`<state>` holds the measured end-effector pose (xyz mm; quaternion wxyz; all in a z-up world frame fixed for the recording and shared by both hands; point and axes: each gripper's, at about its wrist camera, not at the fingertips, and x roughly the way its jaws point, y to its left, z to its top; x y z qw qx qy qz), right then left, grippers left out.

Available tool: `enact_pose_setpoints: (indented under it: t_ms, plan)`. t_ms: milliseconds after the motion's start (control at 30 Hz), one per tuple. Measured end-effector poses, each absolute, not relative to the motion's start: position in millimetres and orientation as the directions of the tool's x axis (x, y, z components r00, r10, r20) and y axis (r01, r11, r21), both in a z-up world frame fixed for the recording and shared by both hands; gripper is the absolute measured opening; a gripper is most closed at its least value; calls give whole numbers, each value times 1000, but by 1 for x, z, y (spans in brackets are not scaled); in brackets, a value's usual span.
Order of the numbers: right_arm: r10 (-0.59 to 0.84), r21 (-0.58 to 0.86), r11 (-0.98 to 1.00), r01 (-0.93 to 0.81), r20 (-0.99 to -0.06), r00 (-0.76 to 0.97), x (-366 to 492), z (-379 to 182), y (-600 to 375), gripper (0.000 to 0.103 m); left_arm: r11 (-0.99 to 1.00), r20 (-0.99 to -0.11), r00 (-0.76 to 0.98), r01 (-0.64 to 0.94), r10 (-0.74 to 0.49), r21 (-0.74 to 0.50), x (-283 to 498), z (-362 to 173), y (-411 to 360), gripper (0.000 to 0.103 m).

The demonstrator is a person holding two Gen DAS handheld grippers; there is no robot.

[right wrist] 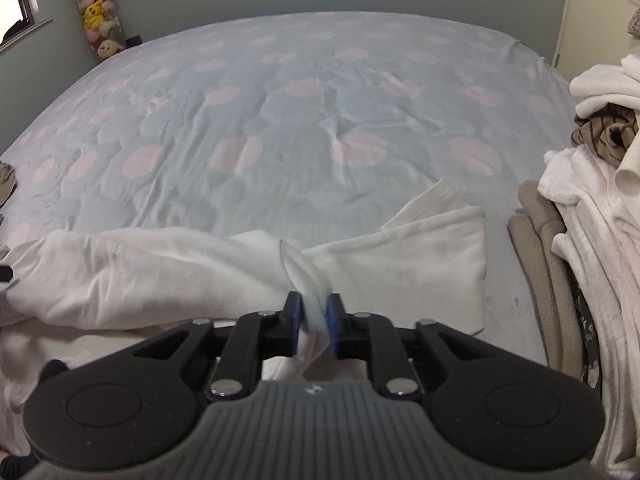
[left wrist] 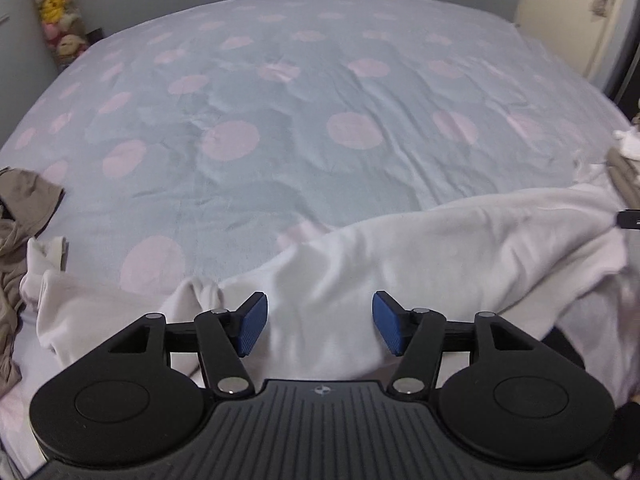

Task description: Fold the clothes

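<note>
So there's a big bed (left wrist: 304,120) with a pale blue cover dotted in pink circles, and the white fleece garment (left wrist: 420,248) is strung out across the near edge of it, all rumpled. The left gripper (left wrist: 319,324) has its blue pads spread wide with nothing pinched between them; the white fleece just lies underneath and past the gap. The right gripper (right wrist: 314,326) is much narrower, and a bunched fold of that same garment sits squeezed between its pads, so it's holding the cloth there. From the right wrist view, one flat part of the garment stretches off to the right on the bed, with the bulkier part heading left. Off to the right edge there's a stack of clothes (right wrist: 592,184), mostly white with some tan and a brown striped piece mixed in. On the left side of the bed sits a crumpled tan garment (left wrist: 20,208) beside the white one. A tall column of plush toys (right wrist: 98,8) stands in the far left corner.
</note>
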<state>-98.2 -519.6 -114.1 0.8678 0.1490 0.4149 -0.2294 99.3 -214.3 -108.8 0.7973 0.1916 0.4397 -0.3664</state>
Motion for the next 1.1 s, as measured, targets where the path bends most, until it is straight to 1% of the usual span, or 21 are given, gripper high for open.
enact_pose_setpoints:
  t_ms: [100,167,200,233,267,367,433,500,533,567,633,667,733,767,833,900,1000,1100]
  plan:
    - [-256,72,867,494,-785,565,-96,-109,-520,30,644,-838,336,765,-431,-24,114,-102,-206,58]
    - [-243,84,876,476,-775,584,-94,-104,-522,42,640,-838,330,768,-435,-30,124,-102,-204,61]
    - [-234,95,878,468,-768,596,-93,-102,-523,44,637,-838,325,770,-439,-35,129,-103,-204,64]
    - [-224,105,883,458,-762,607,-91,-101,-524,49,633,-840,317,773,-440,-40,133,-105,-204,67]
    - [-215,109,889,445,-758,616,-88,-101,-524,56,629,-845,308,776,-438,-43,136,-108,-206,67]
    - [-194,104,907,409,-757,624,-77,-106,-527,69,619,-866,280,784,-414,-42,144,-122,-213,69]
    - [-166,118,909,399,-776,609,-68,-119,-533,72,623,-883,241,779,-402,-71,148,-136,-216,69]
    - [-120,167,901,400,-791,600,-62,-133,-539,72,634,-896,206,766,-394,-103,149,-147,-217,68]
    - [-97,193,895,402,-796,598,-60,-140,-541,68,634,-896,200,766,-397,-110,148,-150,-217,59]
    - [-86,207,895,395,-789,608,-60,-142,-540,53,629,-893,199,770,-403,-112,147,-151,-218,53]
    - [-64,234,895,380,-775,629,-62,-145,-537,38,614,-891,212,784,-401,-90,142,-148,-220,29]
    - [-68,234,896,378,-768,637,-63,-143,-535,33,605,-892,230,794,-389,-59,138,-145,-222,23]
    - [-49,261,893,367,-754,656,-69,-135,-534,23,565,-892,232,825,-388,-31,130,-136,-224,5]
    - [-31,282,892,352,-741,671,-74,-129,-533,22,541,-891,219,841,-397,-34,126,-129,-223,0]
    - [10,310,900,305,-717,697,-86,-115,-528,21,482,-892,191,876,-411,-35,116,-113,-217,0]
    - [51,312,919,242,-702,711,-99,-101,-520,20,412,-902,168,911,-398,-12,101,-99,-209,0]
    - [95,301,936,184,-718,690,-121,-91,-506,20,348,-933,129,937,-337,4,80,-88,-192,0]
    - [130,307,936,171,-755,643,-139,-97,-493,20,329,-961,82,944,-266,-11,65,-88,-178,0]
